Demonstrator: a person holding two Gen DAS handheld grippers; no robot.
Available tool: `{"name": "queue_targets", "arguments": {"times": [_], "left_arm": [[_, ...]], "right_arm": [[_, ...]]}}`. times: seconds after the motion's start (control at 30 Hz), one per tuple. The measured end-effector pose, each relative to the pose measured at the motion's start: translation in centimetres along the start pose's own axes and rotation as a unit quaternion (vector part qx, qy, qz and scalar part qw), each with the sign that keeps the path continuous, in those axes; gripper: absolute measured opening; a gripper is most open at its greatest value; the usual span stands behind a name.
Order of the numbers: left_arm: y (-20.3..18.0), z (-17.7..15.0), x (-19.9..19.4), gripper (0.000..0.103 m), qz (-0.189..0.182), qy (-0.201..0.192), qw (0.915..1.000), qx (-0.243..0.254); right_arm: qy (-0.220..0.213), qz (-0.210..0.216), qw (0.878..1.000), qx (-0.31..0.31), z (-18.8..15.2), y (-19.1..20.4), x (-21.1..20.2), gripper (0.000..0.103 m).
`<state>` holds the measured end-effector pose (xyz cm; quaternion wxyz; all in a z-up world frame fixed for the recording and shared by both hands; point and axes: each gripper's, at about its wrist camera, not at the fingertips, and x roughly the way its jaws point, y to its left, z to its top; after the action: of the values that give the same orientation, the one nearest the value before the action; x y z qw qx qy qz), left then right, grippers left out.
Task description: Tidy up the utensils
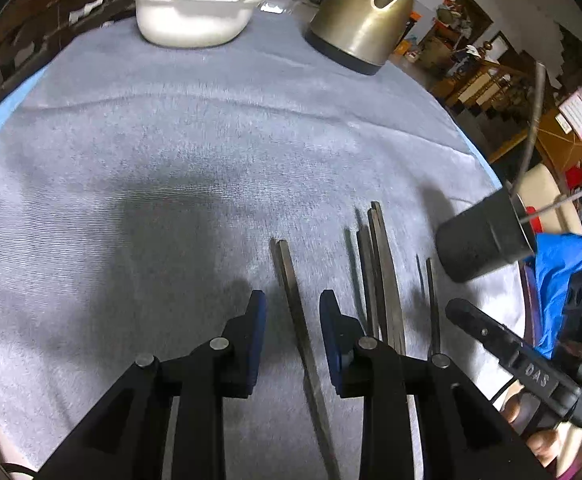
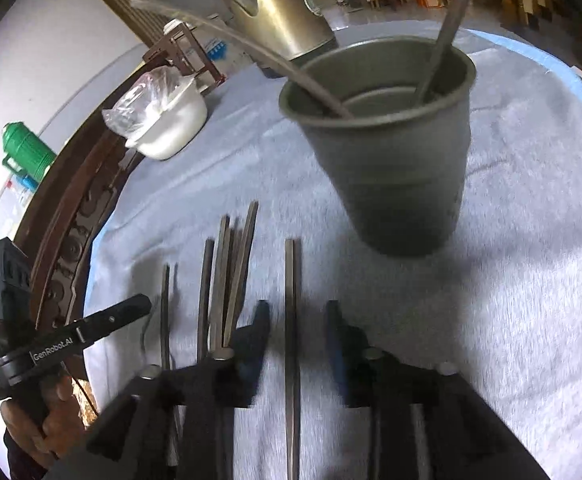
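Observation:
Several dark metal chopsticks lie side by side on the grey cloth. In the left wrist view my left gripper (image 1: 293, 312) is open, its jaws either side of one chopstick (image 1: 291, 292), with a bundle (image 1: 379, 276) to its right. In the right wrist view my right gripper (image 2: 298, 322) is open around one chopstick (image 2: 293, 320), with others (image 2: 227, 280) to its left. A dark grey cup (image 2: 391, 152) stands ahead, holding two utensils (image 2: 447, 28). The cup also shows in the left wrist view (image 1: 479, 236).
A metal kettle (image 1: 363, 16) and a white bowl with a plastic bag (image 1: 195, 8) stand at the table's far side. The table's carved wooden edge (image 2: 75, 216) runs along the left. A green flask (image 2: 27, 152) stands beyond it.

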<state>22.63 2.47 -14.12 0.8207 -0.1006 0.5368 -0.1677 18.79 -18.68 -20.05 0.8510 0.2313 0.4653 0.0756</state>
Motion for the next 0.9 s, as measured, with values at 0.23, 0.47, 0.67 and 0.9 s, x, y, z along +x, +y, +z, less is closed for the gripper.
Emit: {"name": "queue_targets", "arguments": {"times": [0.23, 0.47, 0.67, 0.9], "left_arm": [[0.0, 1.0, 2.2, 0.027, 0.008, 0.033, 0.9990, -0.028], [-0.1, 1.4, 2.3, 0.008, 0.010, 0.020, 0.9991, -0.034], [-1.5, 1.1, -1.9, 0.007, -0.001, -0.047, 0.9987, -0.019], [-3.4, -0.1, -8.2, 0.007, -0.012, -0.131, 0.9913, 0.002]], "right_arm": [[-0.004, -0.035, 0.999, -0.009, 1.4, 1.2, 2.1, 0.037], [-0.016, -0.040, 0.999, -0.025, 1.7, 1.3, 2.2, 0.007], [-0.080, 0.009, 0.995, -0.055, 1.6, 2.4, -2.5, 0.006], [-0.143, 0.073, 0.985, -0.056, 0.6, 2.6, -7.4, 0.006]]}}
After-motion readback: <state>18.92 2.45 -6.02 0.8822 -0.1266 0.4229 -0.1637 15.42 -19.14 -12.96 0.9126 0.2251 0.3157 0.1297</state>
